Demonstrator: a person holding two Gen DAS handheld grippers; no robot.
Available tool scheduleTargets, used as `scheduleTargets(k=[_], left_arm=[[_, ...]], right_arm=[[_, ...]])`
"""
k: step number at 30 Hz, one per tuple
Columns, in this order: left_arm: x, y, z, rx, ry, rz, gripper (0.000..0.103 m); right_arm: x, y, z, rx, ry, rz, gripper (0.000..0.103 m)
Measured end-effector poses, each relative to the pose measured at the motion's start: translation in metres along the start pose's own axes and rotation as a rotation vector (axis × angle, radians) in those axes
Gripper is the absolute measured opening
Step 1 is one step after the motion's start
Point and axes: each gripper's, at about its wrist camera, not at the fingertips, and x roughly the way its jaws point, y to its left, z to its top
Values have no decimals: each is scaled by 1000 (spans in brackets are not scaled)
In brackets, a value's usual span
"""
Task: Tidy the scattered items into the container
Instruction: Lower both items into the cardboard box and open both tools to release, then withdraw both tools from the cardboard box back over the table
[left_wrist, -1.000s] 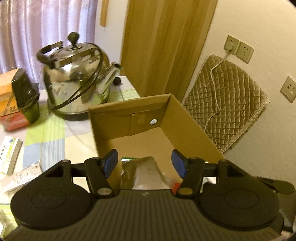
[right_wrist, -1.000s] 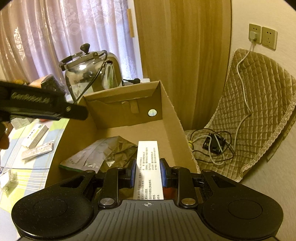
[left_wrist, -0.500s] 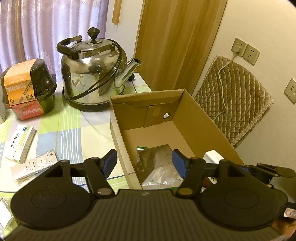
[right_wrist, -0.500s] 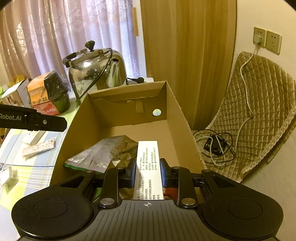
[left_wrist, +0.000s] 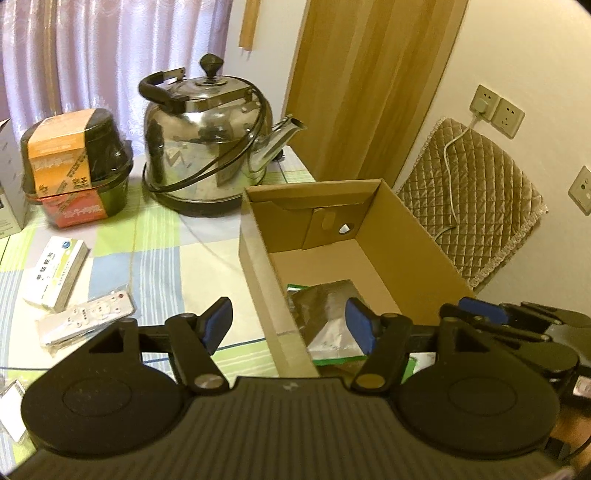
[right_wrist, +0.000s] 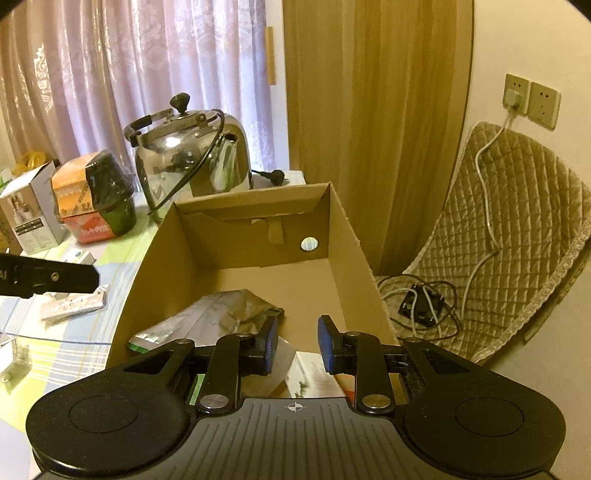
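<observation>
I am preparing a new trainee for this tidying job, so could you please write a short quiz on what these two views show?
1. True or false: the right gripper grips the white box.
2. What lies in the cardboard box beside the white box? A) foil pouch B) remote control C) kettle
3. Fill in: the remote control lies on the ____, outside the cardboard box.

Key:
1. False; its jaws stand open above the white box.
2. A, the foil pouch.
3. Table; the left gripper is open too, and the kettle stands behind.
</observation>
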Motion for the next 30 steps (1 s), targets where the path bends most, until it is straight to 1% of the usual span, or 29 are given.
scheduleTargets(k=[5,11,12,14,15,16,18,21,25,30], left_arm=[[-17,12,-12,-25,-7,11,65],[-50,30,-41,-58,-12,35,68],[-57,32,-47,-59,-11,41,68],[-70,36,-58,-56,-10,62,69],[-77,38,-64,-54,-9,73,70],[-85,40,-71,-51,-11,84,71],[-100,44,-85,-46,-13,110,75],[-124,55,-108,-41,-4,149,76],[-155,77,-140,-65,4,208,84],[-194,109,-168,-113,-7,275,89]], right_arm=[[-24,-4,-5,6,-31,-10,30],[-64,-4,-19,33,-70,-22,31],[-71,-2,-22,30,-77,-21,57],[-88,5,-28,29,-117,-30,99],[-98,11,-32,16,-150,-32,99],[-106,16,-35,4,-161,-19,99],[-119,26,-39,6,-163,9,99],[-136,44,-45,9,-178,43,99],[-148,77,-54,-17,-162,117,99],[-155,121,-66,-60,-133,214,99]])
